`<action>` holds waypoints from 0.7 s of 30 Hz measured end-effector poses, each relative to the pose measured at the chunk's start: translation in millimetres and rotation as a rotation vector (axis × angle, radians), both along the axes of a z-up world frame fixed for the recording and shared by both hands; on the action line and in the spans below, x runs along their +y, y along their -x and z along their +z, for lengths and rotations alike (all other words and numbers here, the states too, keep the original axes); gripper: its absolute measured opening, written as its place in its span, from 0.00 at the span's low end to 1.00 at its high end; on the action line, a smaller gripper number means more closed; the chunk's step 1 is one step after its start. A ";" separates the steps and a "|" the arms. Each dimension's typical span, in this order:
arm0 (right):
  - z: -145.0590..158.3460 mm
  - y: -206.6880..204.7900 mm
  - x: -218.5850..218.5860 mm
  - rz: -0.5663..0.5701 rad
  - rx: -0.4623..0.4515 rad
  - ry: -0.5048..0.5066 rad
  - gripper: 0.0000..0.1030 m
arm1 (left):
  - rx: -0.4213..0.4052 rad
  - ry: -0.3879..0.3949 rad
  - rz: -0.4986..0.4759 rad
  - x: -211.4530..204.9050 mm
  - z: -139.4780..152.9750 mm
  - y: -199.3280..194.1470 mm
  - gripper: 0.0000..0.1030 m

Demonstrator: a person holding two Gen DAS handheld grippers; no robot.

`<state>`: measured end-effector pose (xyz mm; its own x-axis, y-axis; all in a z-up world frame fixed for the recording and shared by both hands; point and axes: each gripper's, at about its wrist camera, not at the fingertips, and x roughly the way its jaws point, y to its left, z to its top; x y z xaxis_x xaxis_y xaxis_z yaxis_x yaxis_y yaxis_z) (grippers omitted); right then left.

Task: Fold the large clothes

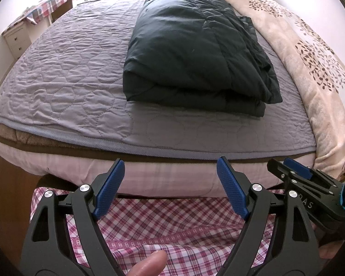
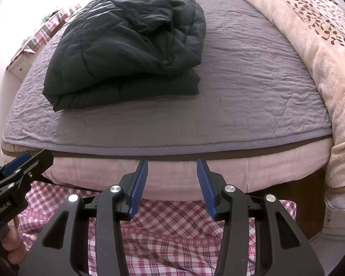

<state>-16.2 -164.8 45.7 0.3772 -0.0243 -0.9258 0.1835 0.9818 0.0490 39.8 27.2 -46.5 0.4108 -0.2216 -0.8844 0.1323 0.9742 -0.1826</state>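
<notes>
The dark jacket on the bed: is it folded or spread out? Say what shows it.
Folded. The dark jacket lies as a compact, stacked bundle on the grey quilted cover, with layered edges showing along its near side.

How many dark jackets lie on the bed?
1: the dark jacket, folded, lies on the grey bedspread, left of the floral blanket. Another may be hidden.

We see a dark green quilted jacket on a grey hexagon-stitched bedspread, a beige blanket with brown leaf sprigs, red-and-white plaid cloth, and blue ribbed pads.
</notes>
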 end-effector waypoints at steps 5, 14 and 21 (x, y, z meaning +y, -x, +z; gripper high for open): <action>-1.5 0.1 0.5 -0.001 0.004 -0.003 0.44 | 0.001 0.000 0.000 -0.2 -0.2 0.4 0.79; -2.6 1.3 1.6 -0.001 0.005 -0.004 0.44 | 0.002 -0.002 -0.002 -1.9 -2.4 3.6 0.79; -2.7 1.5 1.5 -0.002 0.005 -0.004 0.44 | 0.003 -0.002 -0.002 -2.2 -2.5 4.4 0.79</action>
<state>-17.7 -163.4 43.1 0.3727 -0.0212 -0.9277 0.1856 0.9813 0.0521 35.3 25.0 -48.9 0.4078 -0.2208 -0.8860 0.1342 0.9743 -0.1810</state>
